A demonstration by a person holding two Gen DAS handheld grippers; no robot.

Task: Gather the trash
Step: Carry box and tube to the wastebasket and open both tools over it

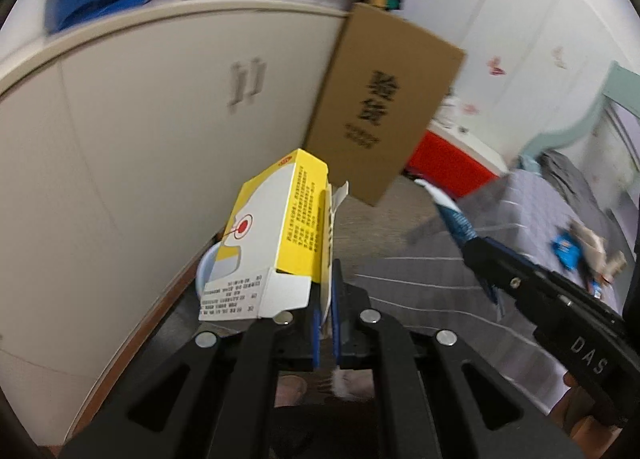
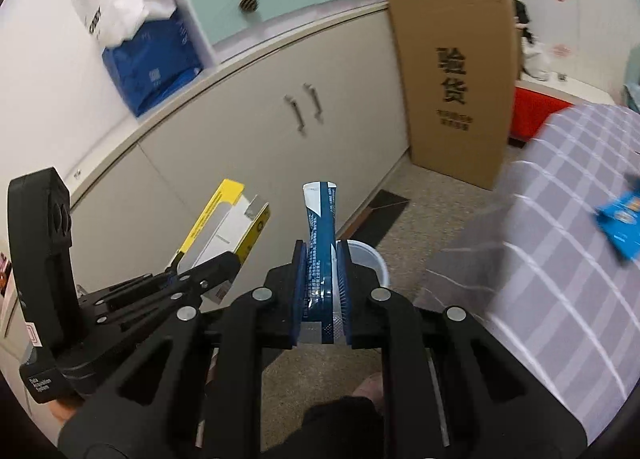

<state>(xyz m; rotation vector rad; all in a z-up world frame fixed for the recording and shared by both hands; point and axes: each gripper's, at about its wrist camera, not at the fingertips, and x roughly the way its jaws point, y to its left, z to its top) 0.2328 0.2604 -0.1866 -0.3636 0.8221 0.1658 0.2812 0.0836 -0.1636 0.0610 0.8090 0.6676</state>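
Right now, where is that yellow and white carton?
The yellow and white carton is pinched in the left gripper, held in the air before the cream cabinet, left of the blue packet in the right gripper.

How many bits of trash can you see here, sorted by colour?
Yellow and white: 1, the carton in the left gripper
Dark blue: 1, the sachet in the right gripper
Bright blue: 1, the wrapper on the bed
Total: 3

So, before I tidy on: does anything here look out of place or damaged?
Yes. A blue wrapper lies loose on the checked bedspread. The yellow box held in the left tongs has its end flaps torn open.
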